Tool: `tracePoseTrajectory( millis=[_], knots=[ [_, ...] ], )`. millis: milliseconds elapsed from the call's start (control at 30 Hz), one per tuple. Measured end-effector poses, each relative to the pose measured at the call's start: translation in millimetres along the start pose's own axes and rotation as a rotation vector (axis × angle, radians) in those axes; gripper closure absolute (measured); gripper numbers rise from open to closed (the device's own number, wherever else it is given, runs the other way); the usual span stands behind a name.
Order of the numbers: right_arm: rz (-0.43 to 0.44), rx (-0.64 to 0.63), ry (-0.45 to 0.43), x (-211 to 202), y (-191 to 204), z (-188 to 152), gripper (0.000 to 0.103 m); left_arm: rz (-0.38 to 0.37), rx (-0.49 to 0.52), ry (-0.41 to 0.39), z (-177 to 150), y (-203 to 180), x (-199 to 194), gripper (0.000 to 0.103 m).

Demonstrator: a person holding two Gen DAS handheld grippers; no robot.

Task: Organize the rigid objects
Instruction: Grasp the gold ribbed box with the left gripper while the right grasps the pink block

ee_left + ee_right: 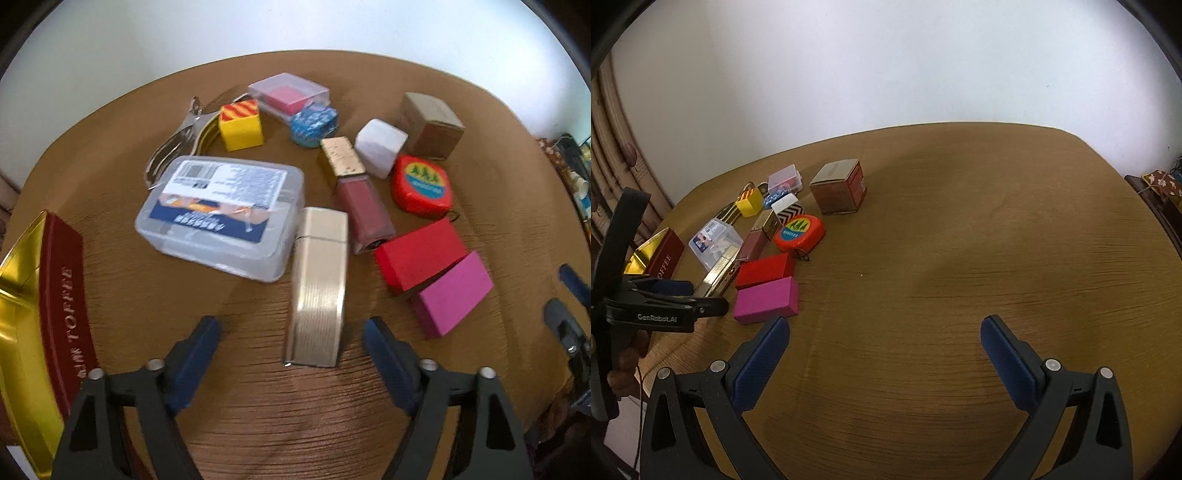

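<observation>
My left gripper (291,339) is open, its blue pads either side of the near end of a gold metal case (319,288) lying on the brown table (258,413). A clear plastic box (225,214) lies to its left, a lipstick (358,192) to its right. A red block (421,251) and a magenta block (450,295) lie at the right. My right gripper (884,332) is open and empty over bare table (960,258), right of the magenta block (766,301). The left gripper (676,295) shows at the left there.
A red and gold toffee tin (40,325) stands at the left. Farther back lie a red tape measure (423,184), a white cube (380,146), a brown carton (432,125), a yellow cube (240,123), a blue wad (314,123), a small clear box (288,92) and metal clips (181,136).
</observation>
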State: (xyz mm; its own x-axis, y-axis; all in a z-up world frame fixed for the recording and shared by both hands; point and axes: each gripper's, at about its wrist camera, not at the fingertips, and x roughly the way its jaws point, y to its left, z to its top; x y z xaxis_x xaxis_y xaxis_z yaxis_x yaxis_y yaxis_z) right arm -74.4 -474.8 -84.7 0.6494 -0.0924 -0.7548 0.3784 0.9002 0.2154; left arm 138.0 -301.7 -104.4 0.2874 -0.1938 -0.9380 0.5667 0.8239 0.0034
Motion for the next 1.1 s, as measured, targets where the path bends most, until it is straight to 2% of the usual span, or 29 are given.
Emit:
tracePoseTrajectory(
  millis=[33, 100, 200, 333, 533, 633, 700, 867, 1100],
  knots=[
    [-0.001, 0.001, 0.005, 1, 0, 0, 0.000, -0.016, -0.003, -0.010, 1, -1, 0, 0.039],
    [0.002, 0.005, 0.013, 3, -1, -1, 0.000, -0.033, -0.012, -0.031, 4, -1, 0, 0.070],
    [0.009, 0.006, 0.018, 5, 0, -1, 0.000, -0.055, -0.041, -0.039, 9, -1, 5, 0.073],
    [0.038, -0.028, 0.010, 3, 5, 2, 0.000, -0.070, -0.070, -0.062, 0, 2, 4, 0.074],
    [0.170, -0.179, 0.019, 6, 28, 11, 0.000, -0.125, -0.125, -0.097, -41, 16, -18, 0.074],
    [0.174, -0.252, 0.035, 11, 45, 14, 0.000, -0.126, -0.136, -0.099, -52, 13, -31, 0.074],
    [0.193, -0.250, 0.051, 16, 57, 17, 0.000, -0.130, -0.139, -0.102, -61, 15, -35, 0.074],
    [0.135, -0.238, 0.062, 30, 80, 15, 0.000, -0.133, -0.155, -0.109, -77, 15, -49, 0.074],
    [0.067, -0.225, 0.094, 53, 89, 15, 0.000, -0.138, -0.180, -0.142, -76, 15, -74, 0.074]
  ],
)
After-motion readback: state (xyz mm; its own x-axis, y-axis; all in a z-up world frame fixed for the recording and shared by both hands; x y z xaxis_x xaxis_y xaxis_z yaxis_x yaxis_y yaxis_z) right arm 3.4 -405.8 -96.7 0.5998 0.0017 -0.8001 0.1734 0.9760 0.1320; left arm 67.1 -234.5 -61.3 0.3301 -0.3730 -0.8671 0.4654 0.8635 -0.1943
